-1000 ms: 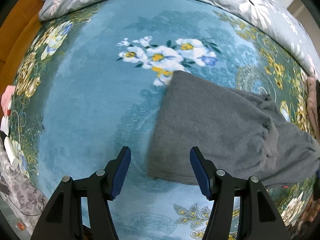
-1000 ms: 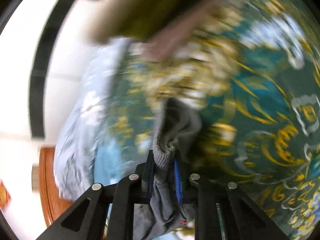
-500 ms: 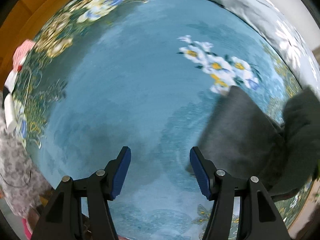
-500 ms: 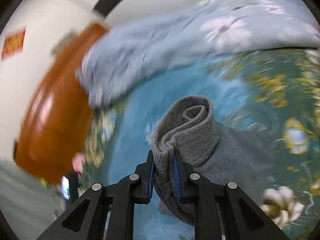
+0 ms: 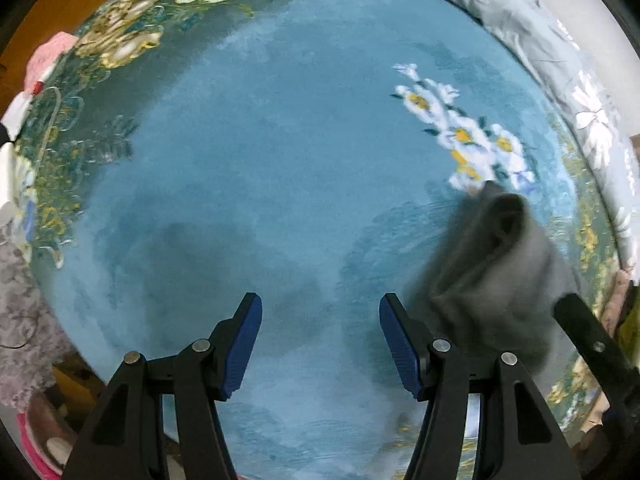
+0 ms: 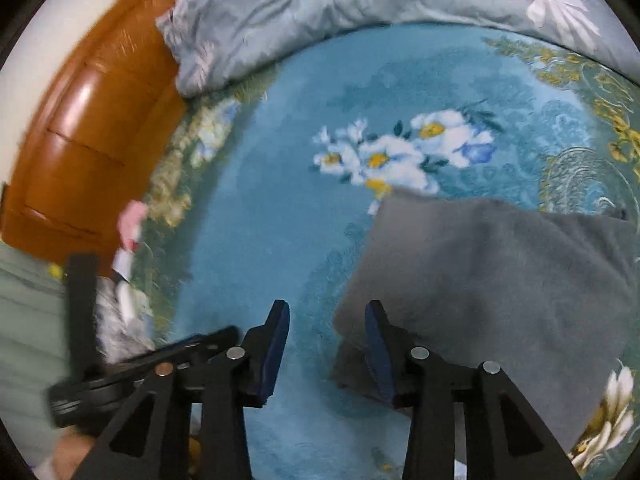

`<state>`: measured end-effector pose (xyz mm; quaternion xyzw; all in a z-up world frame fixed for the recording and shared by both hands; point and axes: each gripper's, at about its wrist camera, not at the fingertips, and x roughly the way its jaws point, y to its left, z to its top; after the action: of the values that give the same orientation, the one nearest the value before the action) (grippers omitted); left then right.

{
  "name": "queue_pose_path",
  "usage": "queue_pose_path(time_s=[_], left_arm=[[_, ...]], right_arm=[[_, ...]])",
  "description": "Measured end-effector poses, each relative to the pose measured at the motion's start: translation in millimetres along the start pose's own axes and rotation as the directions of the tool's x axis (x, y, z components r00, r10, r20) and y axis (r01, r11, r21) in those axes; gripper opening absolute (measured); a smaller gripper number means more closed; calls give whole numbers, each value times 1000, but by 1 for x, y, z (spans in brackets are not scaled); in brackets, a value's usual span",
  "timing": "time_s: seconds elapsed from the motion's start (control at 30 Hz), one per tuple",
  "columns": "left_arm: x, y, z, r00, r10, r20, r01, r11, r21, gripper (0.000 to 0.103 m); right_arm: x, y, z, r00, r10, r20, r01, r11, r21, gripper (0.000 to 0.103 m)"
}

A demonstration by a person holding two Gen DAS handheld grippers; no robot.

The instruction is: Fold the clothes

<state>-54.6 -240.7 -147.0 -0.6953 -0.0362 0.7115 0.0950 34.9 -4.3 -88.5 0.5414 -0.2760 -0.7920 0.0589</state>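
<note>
While the left gripper (image 5: 320, 340) hangs over bare blue blanket (image 5: 260, 168), jaws wide and nothing between the pads, all the change sits on the other side. Half a second ago, in the left wrist view, the grey garment (image 5: 492, 276) lay as a flat folded slab with a second mass lifted at the frame edge; now it shows blurred and humped just right of the left gripper's right finger, apparently mid-settle. Cannot tell from this view whether it touches that finger.

Moving right: white flower print (image 6: 400, 152) on the blanket, with the garment's far corner overlapping its lower edge. In the right wrist view the garment (image 6: 500, 272) lies flat, one layer over another, occupying the lower right of the bed surface.

Right gripper (image 6: 327, 350): a second ago and half a second ago it was clamped on a thick bunch of grey knit. Now its jaws are opening, only bare blanket between the pads; the right pad stands at the garment's near left edge, contact not resolvable. The cloth is released.

Judgement: the carried half has been laid across and dropped, so one fold looks complete. Stack edges look roughly aligned at the near left corner, though blur limits this. Likely next need is smoothing or another fold. Grey quilt (image 6: 360, 8) bunched at the far edge, clear of the work.
</note>
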Motion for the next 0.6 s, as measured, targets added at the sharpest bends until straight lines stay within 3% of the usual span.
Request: queue_pose_path(time_s=[0.13,0.23,0.3,0.37,0.47,0.6], left_arm=[[-2,-27,9,979,-205,-17,206,976,66,62],[0,-67,18,954,-295,-43,298,935,193,62],[7,-96,24,947,-313,-71,320,909,266,62],[15,-115,30,949,-301,-90,314,900,302,62],[34,-134,32,983,-165,-81,183,917,356,62],[64,-125,31,991,-74,-107,107,931,350,62]], right_arm=[[-39,-47,-3,997,-59,58,51,990,134,45],[-62,-86,-13,990,-124,67,105,965,239,45],[-71,-103,-20,987,-149,59,127,951,280,45],[-75,-113,-27,987,-152,55,129,944,305,45],[-73,-114,-29,989,-138,51,117,948,295,45],[-50,-119,-34,992,-127,2,121,948,293,45]])
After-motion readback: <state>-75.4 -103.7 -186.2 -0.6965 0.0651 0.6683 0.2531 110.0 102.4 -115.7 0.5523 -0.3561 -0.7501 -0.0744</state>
